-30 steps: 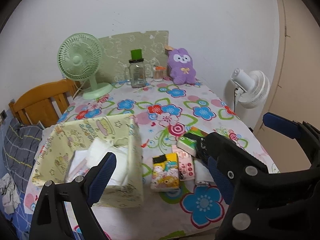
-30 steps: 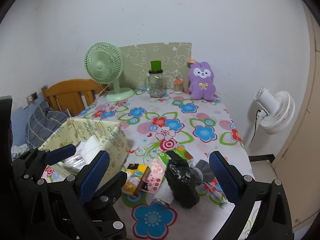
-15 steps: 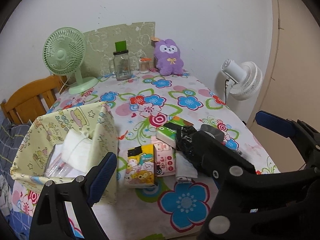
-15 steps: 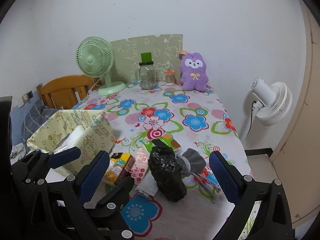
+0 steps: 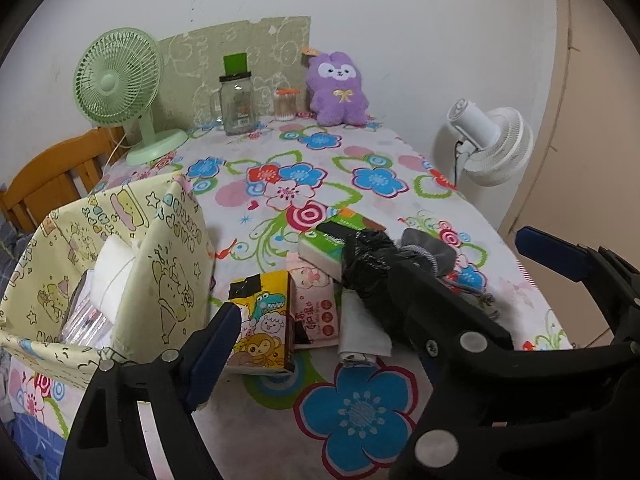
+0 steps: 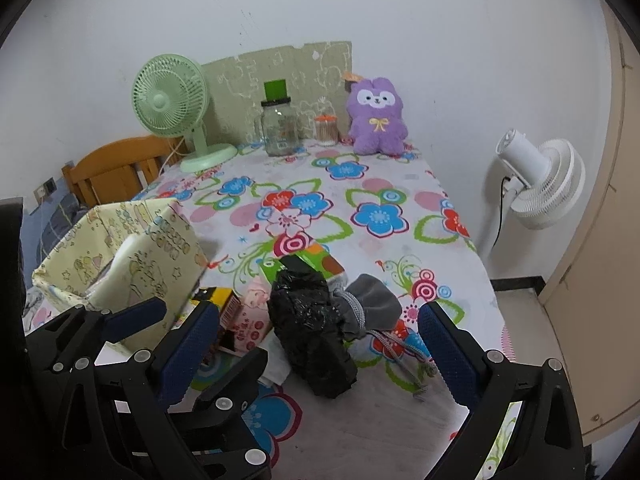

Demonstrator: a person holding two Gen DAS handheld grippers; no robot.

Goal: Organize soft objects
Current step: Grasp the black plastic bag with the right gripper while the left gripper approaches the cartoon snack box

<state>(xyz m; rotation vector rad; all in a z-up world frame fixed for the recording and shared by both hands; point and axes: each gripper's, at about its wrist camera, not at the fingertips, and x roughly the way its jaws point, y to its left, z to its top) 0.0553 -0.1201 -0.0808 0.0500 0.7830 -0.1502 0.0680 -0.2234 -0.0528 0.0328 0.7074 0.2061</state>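
A purple plush [image 5: 337,89], mint-green fan [image 5: 118,82], pale-yellow cartoon-print box [image 5: 176,264] and what looks like a black bag [image 6: 310,328] on flowered cloth [image 5: 360,160].

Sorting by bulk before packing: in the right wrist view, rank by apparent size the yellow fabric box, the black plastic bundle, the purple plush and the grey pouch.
1. yellow fabric box
2. black plastic bundle
3. purple plush
4. grey pouch, partly hidden behind the bundle

The plush stands farthest from the camera, so its true size may be greater than it looks.

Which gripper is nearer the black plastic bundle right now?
Right. The right gripper frames the black plastic bundle between open fingers; the left gripper, also open, sits off toward the yellow fabric bin.
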